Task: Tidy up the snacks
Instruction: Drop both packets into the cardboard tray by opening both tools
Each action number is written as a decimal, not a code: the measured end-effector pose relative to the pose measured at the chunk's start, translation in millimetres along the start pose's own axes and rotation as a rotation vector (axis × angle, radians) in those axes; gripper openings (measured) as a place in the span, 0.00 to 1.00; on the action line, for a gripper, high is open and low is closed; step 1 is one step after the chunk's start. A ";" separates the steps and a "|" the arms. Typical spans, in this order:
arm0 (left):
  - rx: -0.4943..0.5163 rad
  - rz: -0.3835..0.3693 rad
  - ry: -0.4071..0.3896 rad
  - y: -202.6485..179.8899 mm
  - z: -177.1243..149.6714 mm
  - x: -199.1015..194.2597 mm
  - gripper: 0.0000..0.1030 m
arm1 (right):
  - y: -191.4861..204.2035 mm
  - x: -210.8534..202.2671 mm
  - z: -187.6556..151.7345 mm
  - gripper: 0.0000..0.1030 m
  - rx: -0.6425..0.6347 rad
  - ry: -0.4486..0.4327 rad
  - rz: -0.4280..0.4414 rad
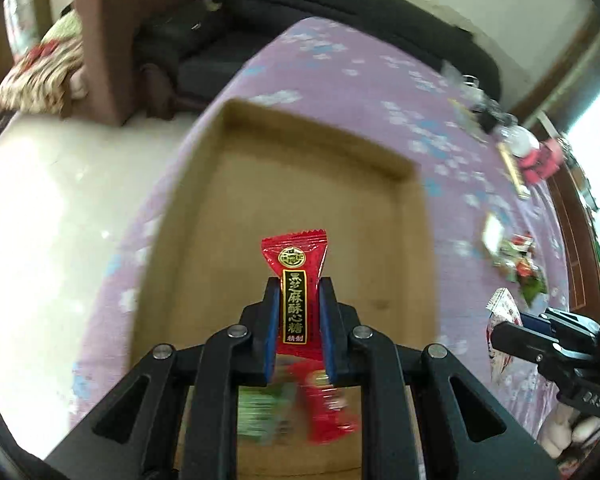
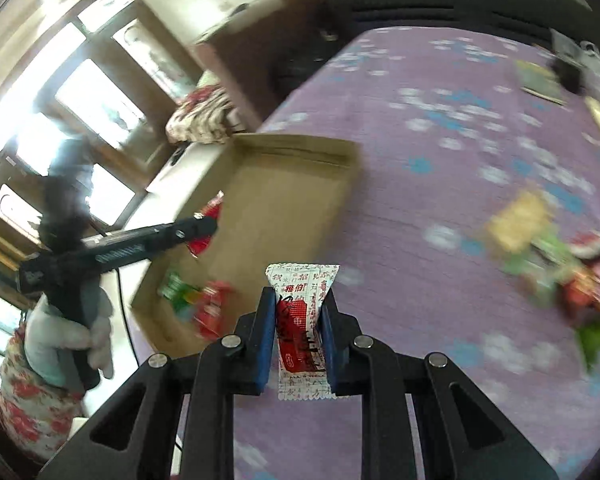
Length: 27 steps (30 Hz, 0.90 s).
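— Low in the centre of the left wrist view, the left gripper pinches a red sesame candy between its blue pads, the wrapper upright, black label with gold characters facing us.

— And behind it?

— The cardboard tray fills mid-frame on the purple flowered tablecloth. Below the fingers, blurred, a green packet and a red packet lie in the tray.

— Over to the right wrist view.

— Bottom centre, the right gripper clamps a white-and-red candy, upright, over the cloth just right of the tray. At left of frame the left gripper reaches over the tray with its red candy.

— Loose snacks?

— A blurred snack pile sits at the right edge, well apart from the tray. In the left view the same pile shows at right.
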<state>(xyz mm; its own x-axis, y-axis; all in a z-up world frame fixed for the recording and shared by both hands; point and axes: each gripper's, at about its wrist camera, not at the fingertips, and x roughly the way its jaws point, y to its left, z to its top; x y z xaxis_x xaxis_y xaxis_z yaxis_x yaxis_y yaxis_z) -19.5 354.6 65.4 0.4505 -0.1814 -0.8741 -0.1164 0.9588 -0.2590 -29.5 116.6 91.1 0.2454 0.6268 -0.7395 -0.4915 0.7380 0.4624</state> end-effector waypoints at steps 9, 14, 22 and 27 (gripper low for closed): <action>0.044 0.052 0.073 24.7 -7.6 24.3 0.20 | 38.8 92.0 12.4 0.19 0.069 0.078 0.003; 0.028 0.011 0.057 35.6 -12.1 11.4 0.24 | 50.3 108.1 14.3 0.20 0.068 0.076 -0.024; -0.044 -0.057 -0.018 45.3 -6.4 -23.9 0.53 | 61.9 102.8 12.3 0.24 0.045 0.051 -0.062; -0.052 -0.079 -0.063 36.4 -3.4 -38.2 0.56 | 61.3 100.2 12.2 0.31 0.054 0.039 -0.057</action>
<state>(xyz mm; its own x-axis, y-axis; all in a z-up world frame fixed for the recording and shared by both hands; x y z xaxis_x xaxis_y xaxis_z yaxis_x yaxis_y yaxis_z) -44.0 395.7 87.9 0.5146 -0.2401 -0.8231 -0.1233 0.9293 -0.3482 -24.9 227.6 51.4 0.2389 0.5738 -0.7834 -0.4313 0.7855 0.4438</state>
